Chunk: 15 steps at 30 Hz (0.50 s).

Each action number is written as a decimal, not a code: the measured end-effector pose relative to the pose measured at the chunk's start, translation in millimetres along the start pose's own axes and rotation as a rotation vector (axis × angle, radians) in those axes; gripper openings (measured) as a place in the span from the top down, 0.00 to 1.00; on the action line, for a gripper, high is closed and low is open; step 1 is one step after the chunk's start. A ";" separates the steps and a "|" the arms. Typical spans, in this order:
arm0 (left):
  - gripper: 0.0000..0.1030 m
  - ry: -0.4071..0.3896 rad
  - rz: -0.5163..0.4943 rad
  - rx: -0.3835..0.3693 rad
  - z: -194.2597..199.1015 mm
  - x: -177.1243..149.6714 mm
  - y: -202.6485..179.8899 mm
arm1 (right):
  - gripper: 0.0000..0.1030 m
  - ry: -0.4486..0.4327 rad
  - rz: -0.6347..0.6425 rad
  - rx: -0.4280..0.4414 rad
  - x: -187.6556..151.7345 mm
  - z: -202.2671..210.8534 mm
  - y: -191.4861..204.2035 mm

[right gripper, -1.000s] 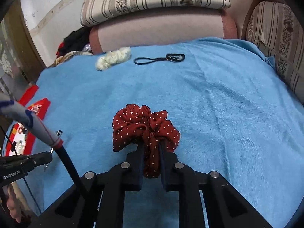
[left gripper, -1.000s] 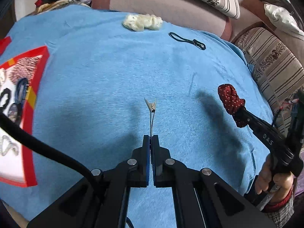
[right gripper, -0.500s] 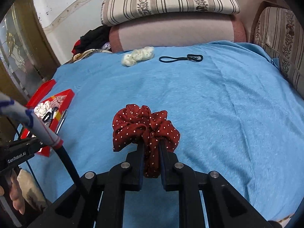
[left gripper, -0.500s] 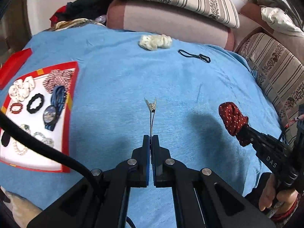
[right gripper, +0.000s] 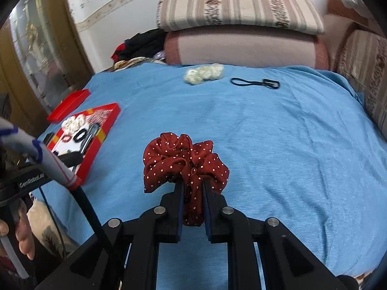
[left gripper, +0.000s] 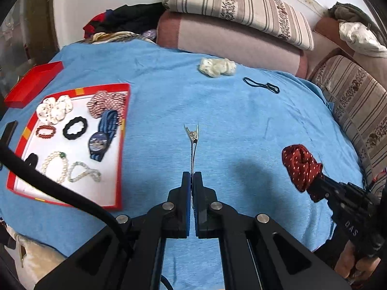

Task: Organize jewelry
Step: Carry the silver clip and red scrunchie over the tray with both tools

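Two pieces are in hand: the left gripper [left gripper: 192, 181] is clamped on a metal hair clip [left gripper: 192, 142] pointing ahead of it, and the right gripper [right gripper: 192, 188] is closed on a red dotted scrunchie [right gripper: 183, 159]. Left of both, the red tray [left gripper: 122, 145] holds many pieces. Far ahead, a white scrunchie [left gripper: 217, 67] and black hair tie [left gripper: 261, 85] remain on the blue cloth [left gripper: 241, 125].

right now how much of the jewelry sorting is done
Partly done: the red tray already holds scrunchies, bracelets and a watch. In hand: left gripper pinches a metal clip, right gripper a red scrunchie. Left: white scrunchie and black hair tie.
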<state>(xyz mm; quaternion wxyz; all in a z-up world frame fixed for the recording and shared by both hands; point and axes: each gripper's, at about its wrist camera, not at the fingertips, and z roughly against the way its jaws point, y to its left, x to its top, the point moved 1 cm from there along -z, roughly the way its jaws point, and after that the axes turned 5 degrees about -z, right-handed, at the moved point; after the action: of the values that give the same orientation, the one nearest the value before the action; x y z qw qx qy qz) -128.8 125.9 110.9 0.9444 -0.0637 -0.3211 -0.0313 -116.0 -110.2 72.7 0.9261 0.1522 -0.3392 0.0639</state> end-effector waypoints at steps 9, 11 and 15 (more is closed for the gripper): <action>0.98 -0.008 0.049 0.068 7.4 -6.2 33.7 | 0.85 0.043 0.113 0.071 2.8 -13.0 53.7; 0.98 -0.011 0.068 0.081 9.8 -7.4 44.3 | 0.85 0.050 0.132 0.087 4.5 -15.8 64.7; 0.98 -0.010 0.116 0.116 13.0 -10.2 71.4 | 0.85 0.065 0.165 0.126 8.5 -23.0 88.1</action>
<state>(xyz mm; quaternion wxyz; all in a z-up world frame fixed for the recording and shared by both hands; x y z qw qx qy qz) -137.6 198.6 107.8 0.9451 -0.0276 -0.3229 0.0424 -115.0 -19.3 82.6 0.9169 0.1795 -0.3155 0.1661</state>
